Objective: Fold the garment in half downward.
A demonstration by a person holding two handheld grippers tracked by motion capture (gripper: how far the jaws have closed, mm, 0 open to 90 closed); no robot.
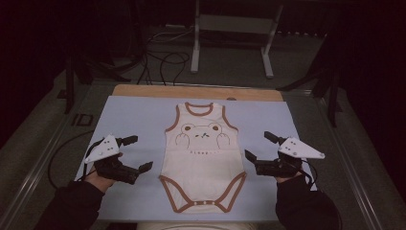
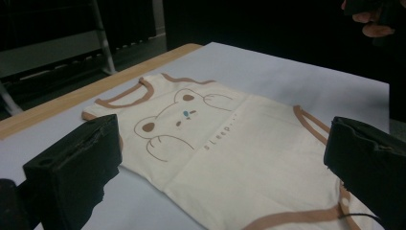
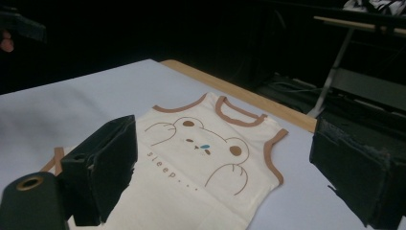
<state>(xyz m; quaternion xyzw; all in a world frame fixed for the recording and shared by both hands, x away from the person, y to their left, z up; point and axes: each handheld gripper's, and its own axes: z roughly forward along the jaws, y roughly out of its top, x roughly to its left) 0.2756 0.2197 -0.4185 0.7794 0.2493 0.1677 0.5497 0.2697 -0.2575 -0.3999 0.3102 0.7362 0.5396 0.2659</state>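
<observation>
We list: cream cloth bodysuit (image 1: 203,155), brown-trimmed, flat on pale blue mat (image 1: 134,117); left gripper (image 1: 135,153) and right gripper (image 1: 259,146) flank it, jaws spread, empty.

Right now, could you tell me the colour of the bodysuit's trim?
Brown trim on the cream bodysuit, clearest in the high view.

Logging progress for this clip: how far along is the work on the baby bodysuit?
Done: the bodysuit lies flat, face up and unfolded on the pale blue mat. In hand: nothing yet; the left hand-held gripper and right hand-held gripper sit open at either side of it, apart from the cloth. Left: probably every fold, since no edge is turned over or lifted.
</observation>
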